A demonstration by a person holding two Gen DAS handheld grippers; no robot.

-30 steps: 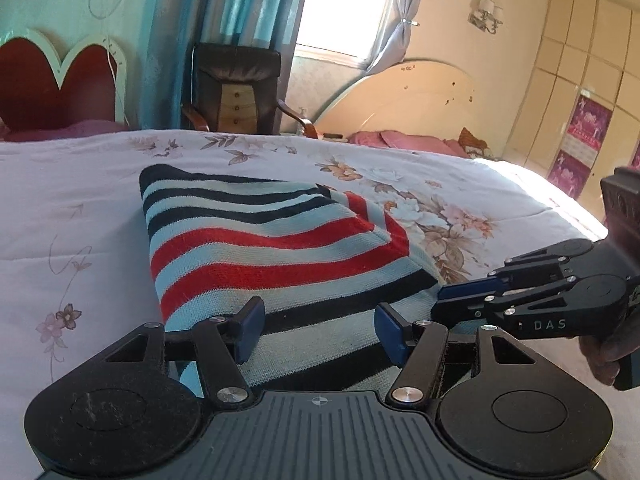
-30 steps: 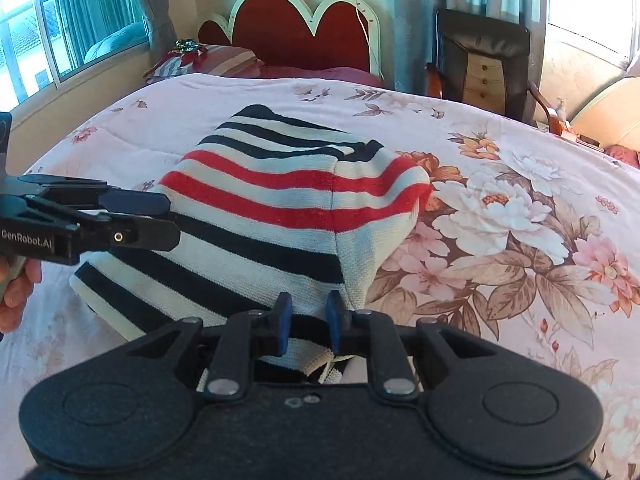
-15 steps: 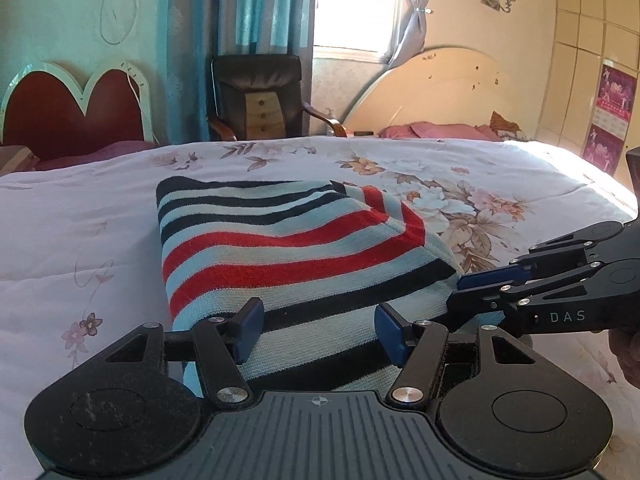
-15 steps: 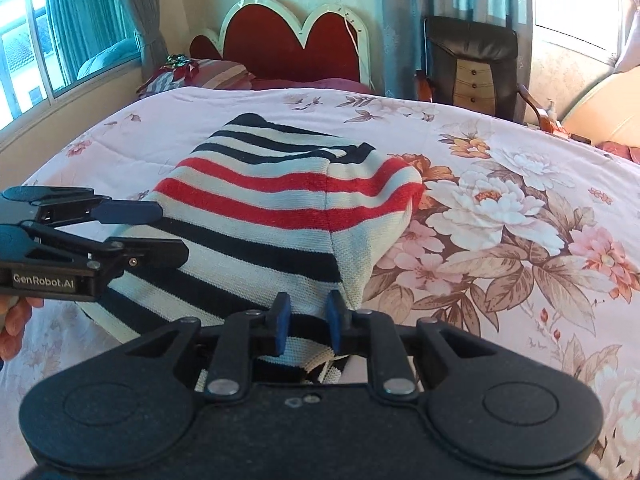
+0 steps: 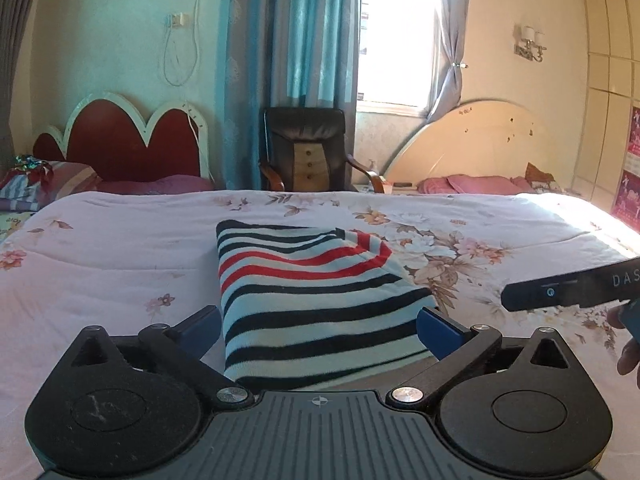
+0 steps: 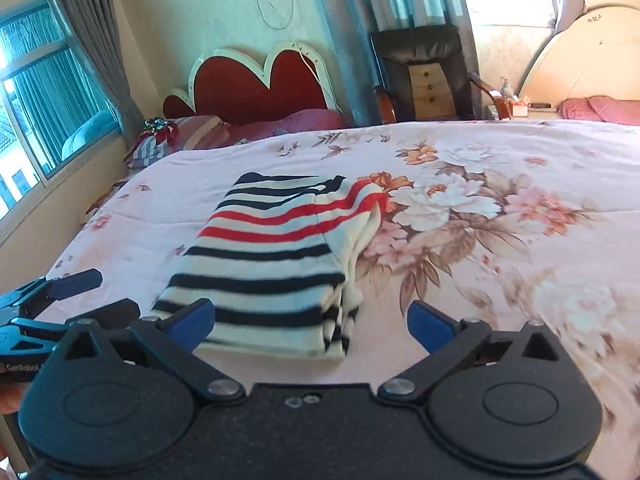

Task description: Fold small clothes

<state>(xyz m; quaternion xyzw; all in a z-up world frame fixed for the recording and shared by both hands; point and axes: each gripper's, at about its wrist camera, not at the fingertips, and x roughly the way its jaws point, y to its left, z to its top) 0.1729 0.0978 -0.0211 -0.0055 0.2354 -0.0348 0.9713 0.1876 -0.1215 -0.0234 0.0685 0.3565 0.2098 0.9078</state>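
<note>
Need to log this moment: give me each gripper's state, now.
Left gripper: jaws opening wide, holding nothing; striped sweater lies free.
Right gripper: jaws opening wide, holding nothing.

Daylight floods in through the window (image 5: 394, 44) behind the chair, blowing out its panes and the bed's (image 5: 576, 208) far right corner, while fisheye bending curves the walls at the edges and the right wrist view smears slightly with motion blur.

striped sweater (image 5: 312, 300), folded, flat on bed
</note>
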